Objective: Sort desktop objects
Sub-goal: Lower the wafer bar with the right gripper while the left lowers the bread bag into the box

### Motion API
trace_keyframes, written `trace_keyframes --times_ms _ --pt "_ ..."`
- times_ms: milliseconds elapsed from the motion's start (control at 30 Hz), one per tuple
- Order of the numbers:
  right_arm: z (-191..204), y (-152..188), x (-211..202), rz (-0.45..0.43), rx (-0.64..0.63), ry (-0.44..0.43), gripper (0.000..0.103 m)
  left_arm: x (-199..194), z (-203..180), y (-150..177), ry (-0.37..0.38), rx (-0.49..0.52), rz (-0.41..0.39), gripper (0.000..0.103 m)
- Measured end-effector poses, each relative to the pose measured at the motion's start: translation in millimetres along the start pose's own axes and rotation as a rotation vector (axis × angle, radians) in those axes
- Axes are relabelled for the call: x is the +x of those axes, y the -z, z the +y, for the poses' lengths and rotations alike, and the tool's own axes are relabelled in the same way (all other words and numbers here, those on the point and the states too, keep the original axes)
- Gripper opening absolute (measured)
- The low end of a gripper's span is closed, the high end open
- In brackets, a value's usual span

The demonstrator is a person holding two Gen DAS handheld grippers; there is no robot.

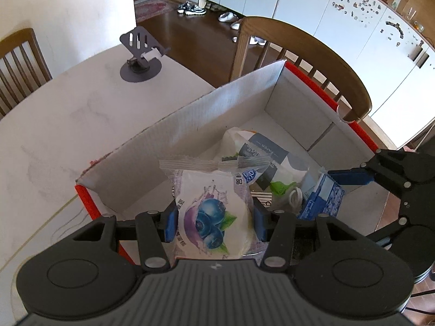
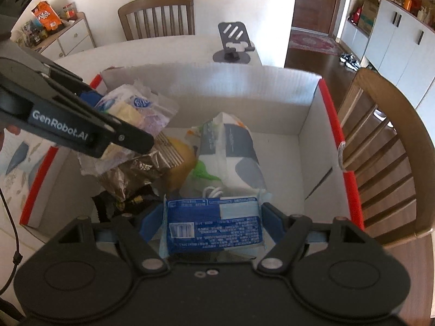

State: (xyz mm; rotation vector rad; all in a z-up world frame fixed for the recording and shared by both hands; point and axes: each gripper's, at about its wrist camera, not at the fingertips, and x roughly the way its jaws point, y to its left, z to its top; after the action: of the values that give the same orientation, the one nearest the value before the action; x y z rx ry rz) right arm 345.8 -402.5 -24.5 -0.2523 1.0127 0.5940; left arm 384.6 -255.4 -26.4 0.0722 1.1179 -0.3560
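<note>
We find both items poised over the open box on the table, evidently for deposit. The left gripper is clamped on the blueberry pastry packet; the right gripper is clamped on the blue packet.

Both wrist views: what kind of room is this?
Likely a home dining area: a pale table with wooden chairs around it, shoes on a dark wood floor, and white cabinets along the wall.
</note>
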Motion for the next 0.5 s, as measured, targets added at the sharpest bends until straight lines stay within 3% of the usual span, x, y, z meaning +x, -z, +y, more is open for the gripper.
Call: trace_keyframes --times_ms 400,500 --pt "-4.4 5.7 8.0 0.021 0.013 0.001 0.08 -0.3 7.3 2.5 0.009 -0.033 -0.001 0.055" --pt "-5.0 7.9 8.4 0.024 0.015 0.004 0.084 -3.8 9.4 3.8 0.004 -0.042 -0.012 0.061"
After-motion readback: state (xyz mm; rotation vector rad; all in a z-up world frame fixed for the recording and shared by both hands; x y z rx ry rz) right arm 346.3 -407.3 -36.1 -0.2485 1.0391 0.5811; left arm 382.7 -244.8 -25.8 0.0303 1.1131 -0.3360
